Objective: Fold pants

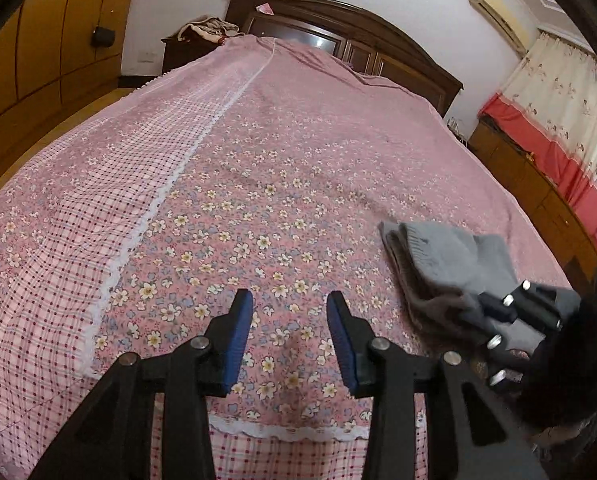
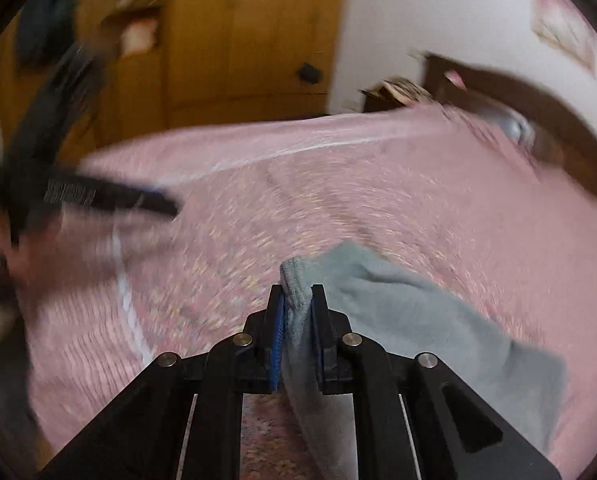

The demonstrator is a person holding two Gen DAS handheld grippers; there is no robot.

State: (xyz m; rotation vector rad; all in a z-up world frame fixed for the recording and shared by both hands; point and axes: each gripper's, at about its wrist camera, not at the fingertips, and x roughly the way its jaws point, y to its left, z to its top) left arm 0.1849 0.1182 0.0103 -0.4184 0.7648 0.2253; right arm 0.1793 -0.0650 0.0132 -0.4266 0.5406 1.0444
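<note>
Grey pants [image 1: 438, 256] lie in a folded bundle on the right part of the pink floral bedspread [image 1: 258, 200]. In the right wrist view my right gripper [image 2: 298, 292] is shut on a thick edge of the grey pants [image 2: 398, 300], and the cloth runs off to the right and down between its arms. The left wrist view shows that same right gripper [image 1: 494, 312] at the near end of the bundle. My left gripper [image 1: 290, 300] hovers open over bare bedspread left of the pants, nothing between its blue pads. It appears blurred as the left gripper [image 2: 154, 204] in the right wrist view.
A dark wooden headboard [image 1: 338, 20] closes the far end of the bed. A wooden wardrobe [image 1: 38, 40] stands to the left and a low cabinet [image 1: 538, 184] under curtains to the right. A nightstand with clutter [image 1: 202, 36] sits by the headboard.
</note>
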